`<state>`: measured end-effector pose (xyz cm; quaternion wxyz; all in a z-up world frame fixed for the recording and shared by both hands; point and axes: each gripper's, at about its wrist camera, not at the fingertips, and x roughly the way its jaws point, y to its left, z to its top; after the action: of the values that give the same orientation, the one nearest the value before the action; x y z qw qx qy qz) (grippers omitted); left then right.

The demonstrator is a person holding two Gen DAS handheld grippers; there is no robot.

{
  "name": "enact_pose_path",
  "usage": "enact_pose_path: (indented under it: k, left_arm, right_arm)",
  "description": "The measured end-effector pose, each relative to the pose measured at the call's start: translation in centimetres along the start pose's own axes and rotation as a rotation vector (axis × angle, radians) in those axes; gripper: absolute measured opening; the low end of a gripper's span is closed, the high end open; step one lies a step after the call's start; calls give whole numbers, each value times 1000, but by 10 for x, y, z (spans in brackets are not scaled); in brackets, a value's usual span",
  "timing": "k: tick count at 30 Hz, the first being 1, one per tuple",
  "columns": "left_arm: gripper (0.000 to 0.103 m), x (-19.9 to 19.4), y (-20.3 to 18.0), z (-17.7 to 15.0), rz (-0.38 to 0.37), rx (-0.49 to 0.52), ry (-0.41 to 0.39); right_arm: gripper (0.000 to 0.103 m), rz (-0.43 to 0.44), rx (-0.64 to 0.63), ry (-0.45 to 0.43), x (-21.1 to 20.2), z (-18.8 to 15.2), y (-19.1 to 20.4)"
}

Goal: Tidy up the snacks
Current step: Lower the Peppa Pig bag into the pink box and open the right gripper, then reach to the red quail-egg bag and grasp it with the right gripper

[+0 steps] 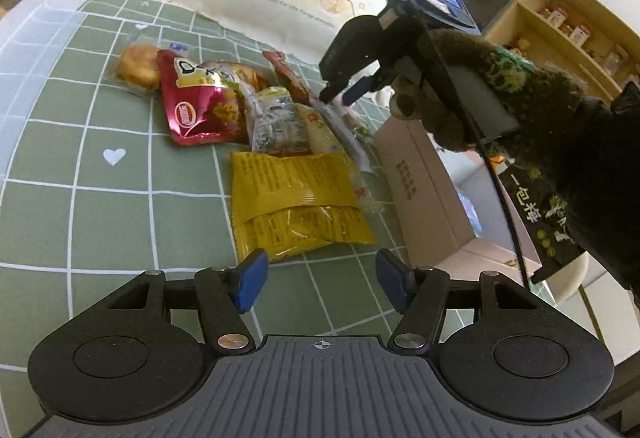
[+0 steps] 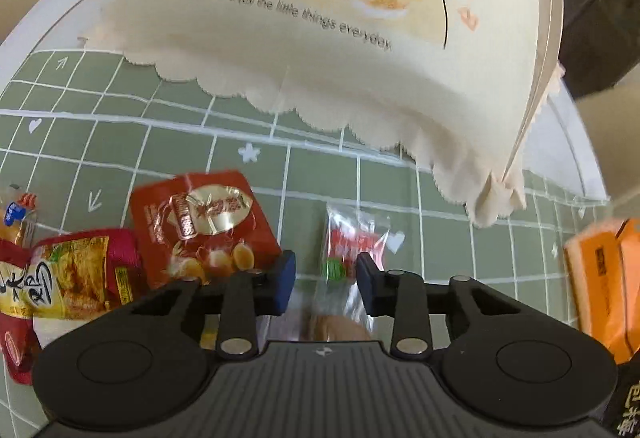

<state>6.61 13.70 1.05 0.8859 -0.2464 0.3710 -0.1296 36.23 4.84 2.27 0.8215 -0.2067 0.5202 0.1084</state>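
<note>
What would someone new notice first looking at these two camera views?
Probably the heap of snack packets on the green checked tablecloth, with the big yellow packet nearest the open left gripper. Next, the cream cartoon cloth reading "Enjoy the little things everyday" draped at the table's far side. The open right gripper hangs over a clear red-printed wrapper, beside a red nut packet.

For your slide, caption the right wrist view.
Open right gripper poised over a clear red-labelled snack packet on the green grid tablecloth.

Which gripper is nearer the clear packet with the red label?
Right. The right gripper hovers open directly over the clear packet, fingers either side of it. The left gripper sits back, open, just short of the yellow packet.
</note>
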Motion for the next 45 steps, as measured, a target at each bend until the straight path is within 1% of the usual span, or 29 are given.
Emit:
enact_pose_path:
  k: [2, 4, 5, 6, 7, 10, 11, 13, 15, 16, 17, 18, 19, 20, 21, 22, 23, 26, 27, 29, 31, 32, 35, 38, 41, 42, 43, 44, 45]
  left_arm:
    - [65, -2, 2, 2, 10, -3, -1]
    - [65, -5, 3, 4, 25, -10, -7]
    - [65, -7, 3, 5, 32, -11, -9]
    - [65, -10, 3, 5, 39, -11, -13]
    - [65, -12, 3, 5, 46, -10, -18]
    - [65, -23, 3, 4, 87, -17, -31]
    - [65, -27, 5, 4, 92, -21, -37]
    - [64, -33, 10, 2, 100, -48, -36]
    - [64, -38, 13, 2, 109, -58, -37]
    - [64, -41, 14, 3, 109, -56, -38]
    - [64, -45, 14, 4, 109, -52, -40]
    - [63, -49, 15, 5, 107, -47, -43]
    - [63, -51, 15, 7, 104, -42, -46]
    - [63, -54, 15, 8, 101, -37, -48]
    - [63, -57, 16, 9, 97, -32, -51]
    - [63, -60, 17, 9, 93, -29, -52]
    - [63, -62, 18, 9, 87, -29, -52]
    - [63, -64, 23, 7, 77, -36, -42]
    - [63, -64, 24, 6, 77, -39, -38]
    - [63, -65, 28, 3, 82, -46, -34]
    - [63, -64, 30, 2, 84, -57, -31]
    - [63, -65, 30, 2, 84, -58, -31]
    - [63, -64, 25, 2, 83, -44, -31]
    - [62, -63, 21, 1, 84, -33, -26]
    - [61, -62, 18, 0, 96, -30, -20]
    - [61, -61, 17, -1, 101, -28, -17]
    - [60, -62, 15, -1, 109, -26, -14]
    - [60, -62, 14, -1, 116, -24, -12]
    - [59, -63, 14, -2, 127, -23, -9]
  right_arm:
    - [23, 61, 38, 33, -3, -5, -4]
    - [22, 168, 75, 55, -12, -18, -6]
    - [21, 228, 86, 66, -16, -28, -5]
    - [14, 276, 93, 76, -21, -38, -2]
    - [12, 317, 101, 90, -24, -49, 0]
    - [11, 443, 100, 115, -38, -86, 12]
    - [11, 477, 86, 127, -45, -99, 17]
    - [11, 514, 15, 130, -58, -113, 23]
    - [14, 524, 13, 80, -74, -110, 15]
    - [26, 504, 25, 33, -80, -102, 7]
    - [38, 445, 23, -20, -85, -92, 0]
    - [70, 363, 14, -65, -86, -82, -4]
    - [82, 295, 5, -93, -82, -71, -7]
    - [80, 260, -9, -97, -75, -61, -10]
    - [65, 220, -29, -65, -62, -50, -11]
    - [45, 190, -37, -31, -51, -44, -12]
    - [41, 169, -45, -4, -43, -41, -14]
    - [40, 117, -99, 42, -22, -36, -1]
    - [40, 114, -94, 31, -24, -35, 2]
    - [39, 130, -74, 49, -26, -35, 3]
    - [39, 124, -82, 50, -26, -33, 5]
    - [39, 119, -69, 51, -24, -34, 7]
    - [39, 127, 16, 50, -13, -37, -7]
    - [40, 187, 75, 53, -20, -49, -13]
    - [37, 234, 17, 51, -33, -66, 4]
    - [38, 262, -7, 56, -38, -73, 10]
    - [37, 269, -18, 50, -45, -81, 16]
    - [37, 296, -26, 59, -51, -88, 21]
    - [37, 351, -31, 74, -56, -96, 27]
